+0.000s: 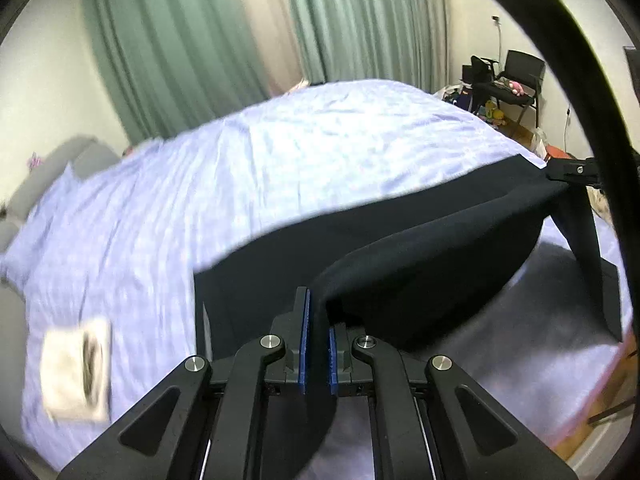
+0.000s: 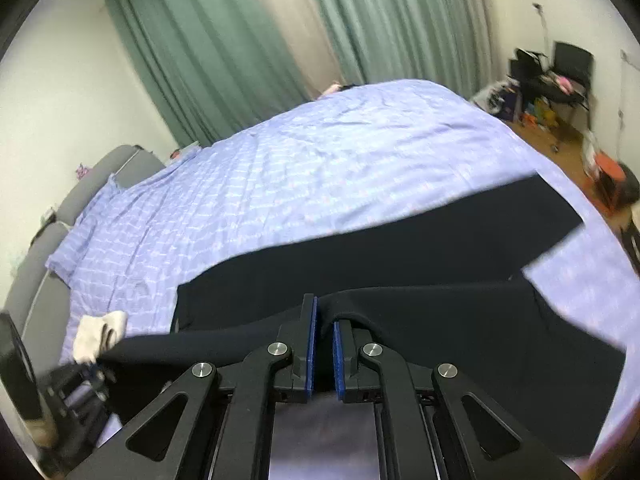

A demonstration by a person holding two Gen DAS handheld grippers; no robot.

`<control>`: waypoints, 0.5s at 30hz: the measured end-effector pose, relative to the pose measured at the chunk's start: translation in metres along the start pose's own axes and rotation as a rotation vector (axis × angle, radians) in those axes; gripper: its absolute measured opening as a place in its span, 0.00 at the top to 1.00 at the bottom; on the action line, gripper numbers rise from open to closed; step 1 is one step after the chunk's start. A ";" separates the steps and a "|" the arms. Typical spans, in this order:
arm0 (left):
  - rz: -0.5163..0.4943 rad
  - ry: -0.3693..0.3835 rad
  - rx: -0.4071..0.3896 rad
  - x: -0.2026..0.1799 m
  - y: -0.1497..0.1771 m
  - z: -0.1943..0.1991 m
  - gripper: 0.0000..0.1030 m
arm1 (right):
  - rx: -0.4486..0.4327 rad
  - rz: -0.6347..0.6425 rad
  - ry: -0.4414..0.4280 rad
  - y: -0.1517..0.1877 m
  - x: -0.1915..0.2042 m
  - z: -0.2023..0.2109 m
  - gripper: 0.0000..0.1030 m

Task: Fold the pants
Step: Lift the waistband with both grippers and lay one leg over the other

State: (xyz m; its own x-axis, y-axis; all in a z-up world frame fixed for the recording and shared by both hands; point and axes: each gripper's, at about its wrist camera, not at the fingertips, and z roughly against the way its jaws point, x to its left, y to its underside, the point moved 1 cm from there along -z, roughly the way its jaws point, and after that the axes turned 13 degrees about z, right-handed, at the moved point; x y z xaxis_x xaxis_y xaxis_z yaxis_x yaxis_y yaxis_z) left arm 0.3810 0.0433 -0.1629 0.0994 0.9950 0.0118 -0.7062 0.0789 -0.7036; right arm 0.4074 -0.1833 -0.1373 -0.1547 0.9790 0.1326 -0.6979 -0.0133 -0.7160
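Note:
Dark navy pants [image 1: 400,248] lie across the near part of a bed with a lilac checked sheet [image 1: 240,184]. My left gripper [image 1: 318,320] is shut on an edge of the pants and holds it lifted off the bed. My right gripper [image 2: 325,324] is shut on another edge of the same pants [image 2: 400,240]. The lifted cloth hangs slack between the two grippers. The right gripper also shows at the right edge of the left wrist view [image 1: 568,172], and the left gripper shows low at the left of the right wrist view [image 2: 80,376].
A white folded cloth [image 1: 78,368] lies on the sheet to the left, also in the right wrist view [image 2: 100,334]. Green curtains [image 1: 180,40] hang behind the bed. A grey headboard [image 2: 48,240] is at left. Black chairs with clutter [image 1: 508,80] stand at far right.

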 end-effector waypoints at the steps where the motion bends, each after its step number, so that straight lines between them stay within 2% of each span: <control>1: -0.016 0.013 -0.003 0.004 -0.013 -0.016 0.91 | -0.005 0.013 0.005 -0.005 0.001 -0.010 0.93; 4: -0.100 0.014 -0.016 0.009 -0.041 -0.061 0.91 | 0.008 0.056 0.017 -0.032 -0.010 -0.055 0.93; 7: -0.161 0.003 0.012 0.009 -0.065 -0.112 0.91 | 0.018 0.070 0.031 -0.044 -0.023 -0.090 0.93; 12: -0.120 -0.003 0.128 0.027 -0.098 -0.194 0.91 | 0.058 0.150 0.069 -0.068 -0.027 -0.158 0.93; 15: -0.109 0.000 0.219 0.030 -0.100 -0.240 0.90 | 0.106 0.210 0.100 -0.073 -0.022 -0.198 0.93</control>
State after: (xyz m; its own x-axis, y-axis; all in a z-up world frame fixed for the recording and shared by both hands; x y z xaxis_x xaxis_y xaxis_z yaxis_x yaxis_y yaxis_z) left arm 0.6228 0.0503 -0.2631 0.1831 0.9799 0.0794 -0.8267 0.1972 -0.5270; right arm 0.6003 -0.1641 -0.2237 -0.2378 0.9677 -0.0834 -0.7281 -0.2344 -0.6441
